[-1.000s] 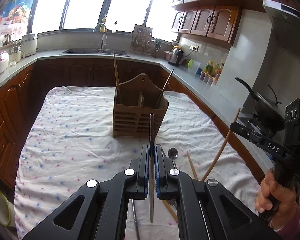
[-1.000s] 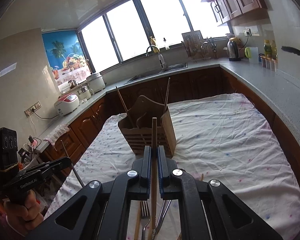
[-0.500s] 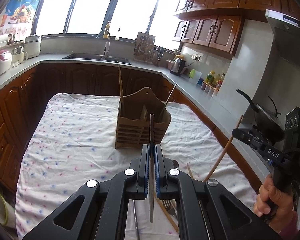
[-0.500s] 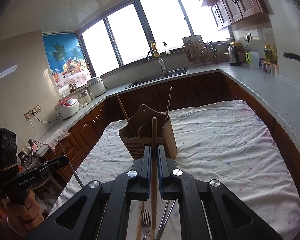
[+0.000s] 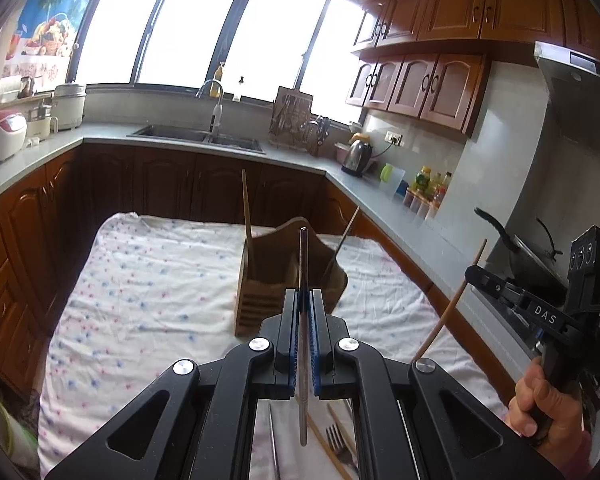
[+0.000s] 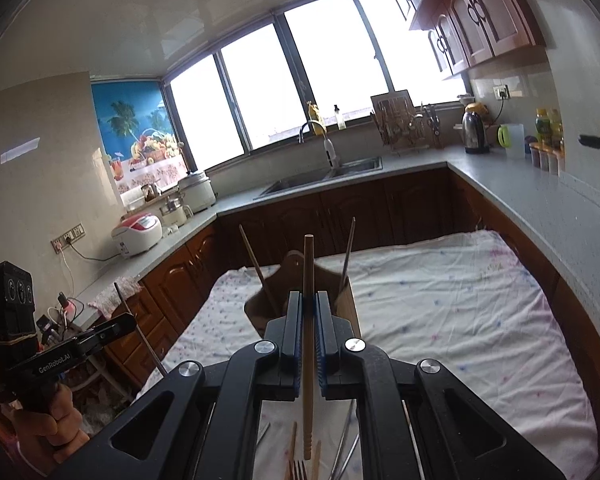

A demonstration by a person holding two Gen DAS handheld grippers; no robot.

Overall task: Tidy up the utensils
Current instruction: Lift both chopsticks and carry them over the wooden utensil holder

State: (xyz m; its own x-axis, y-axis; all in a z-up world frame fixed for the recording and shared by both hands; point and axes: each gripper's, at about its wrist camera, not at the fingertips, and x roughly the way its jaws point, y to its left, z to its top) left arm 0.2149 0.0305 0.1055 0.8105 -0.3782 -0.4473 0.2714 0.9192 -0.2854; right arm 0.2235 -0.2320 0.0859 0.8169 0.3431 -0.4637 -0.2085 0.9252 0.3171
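Note:
A wooden utensil holder (image 5: 260,296) stands on the cloth-covered table, also seen in the right wrist view (image 6: 346,308); a wooden chopstick (image 5: 246,208) and a metal chopstick (image 5: 346,232) stand in it. My left gripper (image 5: 304,300) is shut on a metal chopstick (image 5: 303,272), held upright above the table in front of the holder. My right gripper (image 6: 309,300) is shut on a wooden chopstick (image 6: 309,264), also upright and raised. The right gripper with its chopstick shows at the right of the left wrist view (image 5: 480,276).
A fork (image 5: 338,438), wooden chopsticks (image 5: 324,448) and a metal utensil (image 5: 274,440) lie on the white dotted cloth (image 5: 148,280) below the grippers. Counters, a sink (image 5: 196,136), a kettle (image 5: 358,156) and a wok (image 5: 528,256) surround the table.
Both grippers have risen and tilted up with their chopsticks; the holder now sits lower in both views.

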